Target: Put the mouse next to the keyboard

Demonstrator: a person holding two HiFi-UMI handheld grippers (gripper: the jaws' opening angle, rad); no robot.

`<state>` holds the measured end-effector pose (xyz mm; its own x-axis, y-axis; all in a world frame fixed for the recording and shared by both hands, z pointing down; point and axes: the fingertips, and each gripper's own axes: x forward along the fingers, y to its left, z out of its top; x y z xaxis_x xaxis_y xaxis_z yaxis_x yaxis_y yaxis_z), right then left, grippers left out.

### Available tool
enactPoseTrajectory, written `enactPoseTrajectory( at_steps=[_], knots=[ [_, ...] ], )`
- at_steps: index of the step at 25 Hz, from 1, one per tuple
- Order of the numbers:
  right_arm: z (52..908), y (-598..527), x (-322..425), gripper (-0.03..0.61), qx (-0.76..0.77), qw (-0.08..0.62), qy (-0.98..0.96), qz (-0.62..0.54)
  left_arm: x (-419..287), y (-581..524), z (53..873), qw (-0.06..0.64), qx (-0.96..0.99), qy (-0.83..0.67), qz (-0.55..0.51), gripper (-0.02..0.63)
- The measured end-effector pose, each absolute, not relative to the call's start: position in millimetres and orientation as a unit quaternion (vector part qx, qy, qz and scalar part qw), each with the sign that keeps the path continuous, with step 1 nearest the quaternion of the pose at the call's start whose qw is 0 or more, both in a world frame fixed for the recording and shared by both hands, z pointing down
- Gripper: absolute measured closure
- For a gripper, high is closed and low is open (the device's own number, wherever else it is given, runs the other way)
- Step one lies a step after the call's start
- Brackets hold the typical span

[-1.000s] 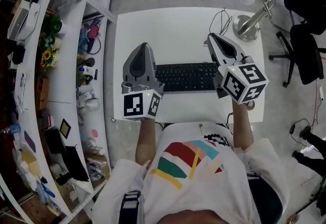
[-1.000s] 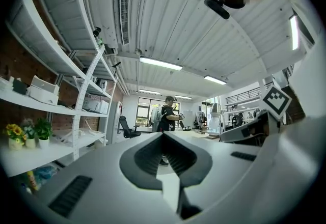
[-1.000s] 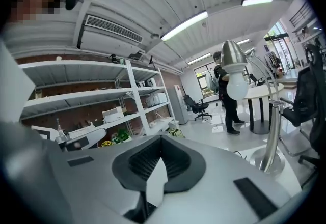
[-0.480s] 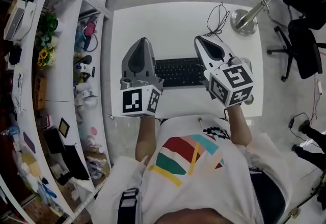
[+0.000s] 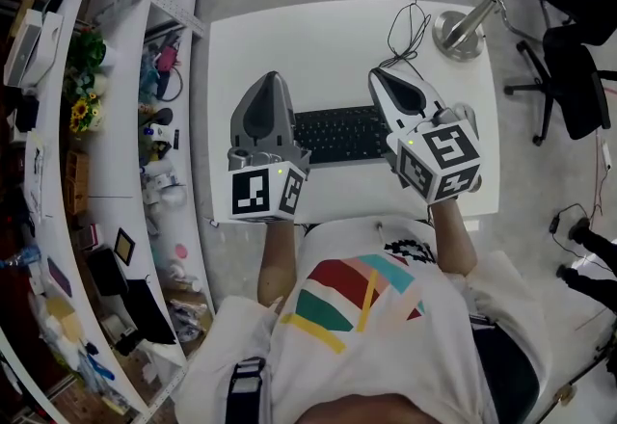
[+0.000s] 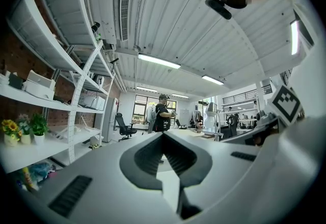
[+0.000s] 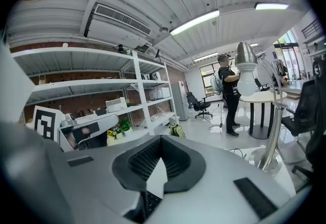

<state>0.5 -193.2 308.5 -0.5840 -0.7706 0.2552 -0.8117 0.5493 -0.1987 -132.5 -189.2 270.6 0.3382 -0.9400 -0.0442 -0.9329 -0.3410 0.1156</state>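
A black keyboard (image 5: 339,134) lies across the middle of the white table (image 5: 318,41). My left gripper (image 5: 271,75) hovers over the keyboard's left end, jaws shut and empty; in the left gripper view (image 6: 163,135) it points out into the room. My right gripper (image 5: 376,72) is above the keyboard's right end, also shut with nothing in it (image 7: 161,138). Dark keys of the keyboard (image 7: 149,203) show just under its jaws. A small grey rounded thing, probably the mouse (image 5: 467,113), peeks out to the right of the right gripper, mostly hidden by it.
A silver desk lamp (image 5: 460,31) stands at the table's far right corner with a thin black cable (image 5: 409,27) beside it. White shelving (image 5: 116,75) with clutter runs along the left. Black office chairs (image 5: 576,37) stand to the right. A person (image 7: 227,93) stands farther off in the room.
The right gripper has shifted a little to the left, over the keyboard's right end. The left gripper has stayed where it was. Both stay shut.
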Motion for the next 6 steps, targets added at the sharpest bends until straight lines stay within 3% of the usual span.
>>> enactPoseTrajectory(
  at_steps=[6],
  knots=[
    [301.3,-197.3,9.9,0.566,0.456,0.053,-0.875,0.152,-132.0,-187.7,272.9,0.037,0.818,-0.572,-0.048,0.571]
  ],
)
